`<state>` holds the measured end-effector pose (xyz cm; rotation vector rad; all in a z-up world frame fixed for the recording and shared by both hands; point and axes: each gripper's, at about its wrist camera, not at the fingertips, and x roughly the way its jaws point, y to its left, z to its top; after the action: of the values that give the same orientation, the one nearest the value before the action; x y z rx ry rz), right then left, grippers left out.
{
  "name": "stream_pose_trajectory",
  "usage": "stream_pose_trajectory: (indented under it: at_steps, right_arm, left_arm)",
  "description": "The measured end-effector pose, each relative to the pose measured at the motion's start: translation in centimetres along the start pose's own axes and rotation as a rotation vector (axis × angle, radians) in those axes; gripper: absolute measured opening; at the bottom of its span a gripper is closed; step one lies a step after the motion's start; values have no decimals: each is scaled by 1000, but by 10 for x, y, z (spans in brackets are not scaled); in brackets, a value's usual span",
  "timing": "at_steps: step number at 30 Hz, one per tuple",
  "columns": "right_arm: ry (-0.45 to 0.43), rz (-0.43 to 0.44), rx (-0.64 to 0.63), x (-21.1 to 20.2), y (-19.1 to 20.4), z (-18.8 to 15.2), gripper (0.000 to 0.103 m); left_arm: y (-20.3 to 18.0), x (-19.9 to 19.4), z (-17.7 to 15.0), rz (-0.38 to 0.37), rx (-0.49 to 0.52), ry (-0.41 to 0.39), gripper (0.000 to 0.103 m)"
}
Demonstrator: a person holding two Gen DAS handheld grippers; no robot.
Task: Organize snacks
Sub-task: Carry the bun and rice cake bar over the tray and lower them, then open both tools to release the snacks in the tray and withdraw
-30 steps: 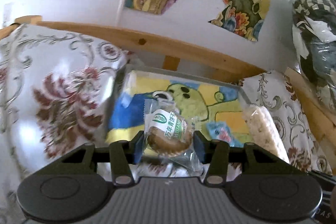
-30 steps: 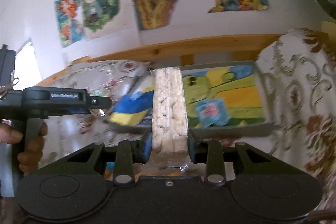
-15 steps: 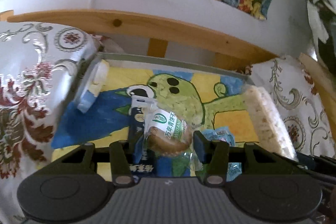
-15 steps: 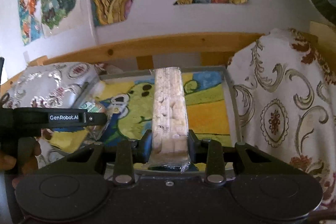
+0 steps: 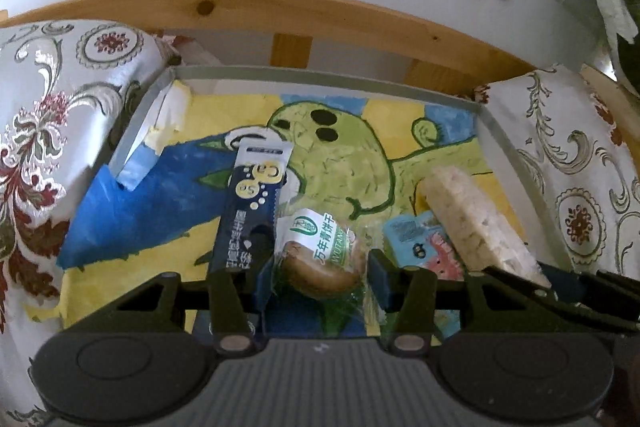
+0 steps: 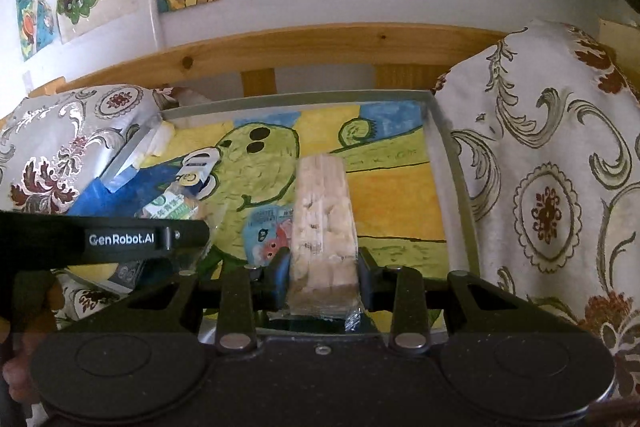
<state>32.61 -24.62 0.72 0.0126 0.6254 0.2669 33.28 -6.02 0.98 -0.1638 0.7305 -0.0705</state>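
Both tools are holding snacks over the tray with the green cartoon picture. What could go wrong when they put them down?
1. The left tool holds the round biscuit right above the dark blue packet, so it may land on top.
2. The right tool pinches only the near end of the long rice bar, so the bar may tip.
3. The tools sit close together over the tray and might bump.

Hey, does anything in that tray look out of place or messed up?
Mostly tidy. One oddity: the painted paper liner has lifted and curled at the tray's far left corner. The dark snack packet lies at a slant. Nothing looks spilled or torn.
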Motion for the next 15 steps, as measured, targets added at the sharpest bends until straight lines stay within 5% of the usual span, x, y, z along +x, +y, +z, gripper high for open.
stream_pose_trajectory:
  at_steps: [7, 11, 15]
  right_arm:
    - [-14, -28, 6, 1, -5, -2, 41]
    - [-45, -35, -6, -9, -7, -2, 56]
    - [-85, -34, -10, -26, -8, -2, 72]
  left_arm:
    - [0, 0, -1, -4, 1, 18, 59]
    - [1, -10, 2, -13, -28, -15, 85]
    - [1, -23, 5, -28, -50, -48, 90]
